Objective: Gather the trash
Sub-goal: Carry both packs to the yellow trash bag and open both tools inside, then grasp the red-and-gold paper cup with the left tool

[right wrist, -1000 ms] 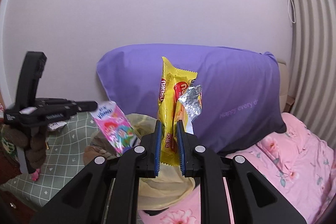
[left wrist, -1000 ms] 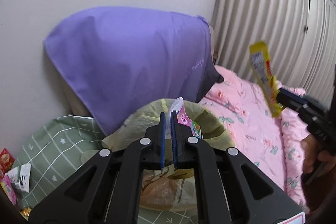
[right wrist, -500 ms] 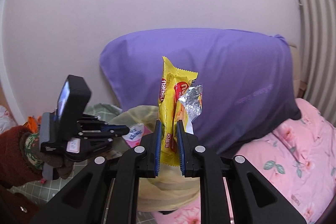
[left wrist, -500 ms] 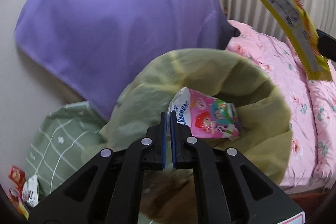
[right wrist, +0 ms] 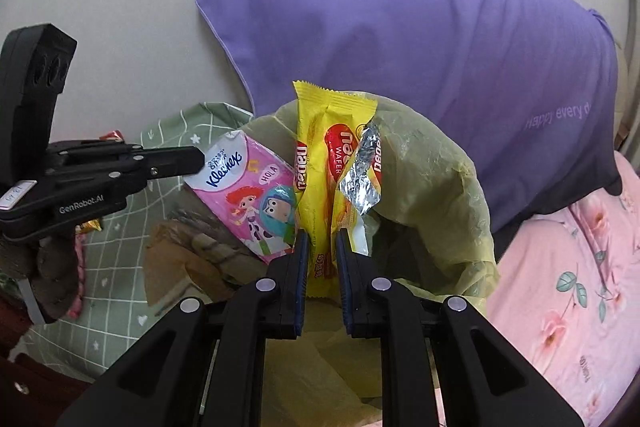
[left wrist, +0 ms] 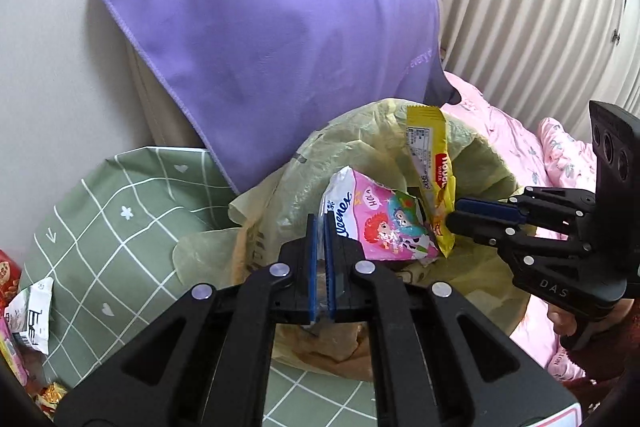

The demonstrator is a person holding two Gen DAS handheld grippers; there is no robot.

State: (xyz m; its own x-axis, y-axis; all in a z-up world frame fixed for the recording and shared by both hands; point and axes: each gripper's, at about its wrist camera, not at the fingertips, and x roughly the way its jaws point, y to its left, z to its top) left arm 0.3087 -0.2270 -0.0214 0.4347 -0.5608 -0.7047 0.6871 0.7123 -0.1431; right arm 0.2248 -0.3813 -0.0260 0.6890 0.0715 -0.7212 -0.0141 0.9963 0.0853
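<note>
Both pairs of jaws are clamped on rubbish. At the bottom centre of the left wrist view, the left gripper has its blue pads pressed almost together on the white edge of a pink tissue packet, printed with cartoon figures, which juts up and to the right over the open mouth of a yellow-green trash bag. In the right wrist view, the right gripper at lower centre pinches the bottom end of a yellow wafer wrapper, which stands upright with a torn flap of silver foil curling off its right side. That wrapper also hangs over the bag's opening, and the two pieces of litter sit just beside each other, the pink packet to the left.

From the left wrist camera, the right gripper reaches in from the right edge with the wrapper rising from its tips. From the right wrist camera, the left gripper enters from the left edge, with a person's hand in a dark knitted sleeve below it.

Behind the bag leans a large purple pillow against a pale wall. A green checked sheet fills the lower left, with more snack wrappers along its left edge. A pink floral quilt lies lower right, and a pleated curtain hangs in the upper right of the left wrist view.
</note>
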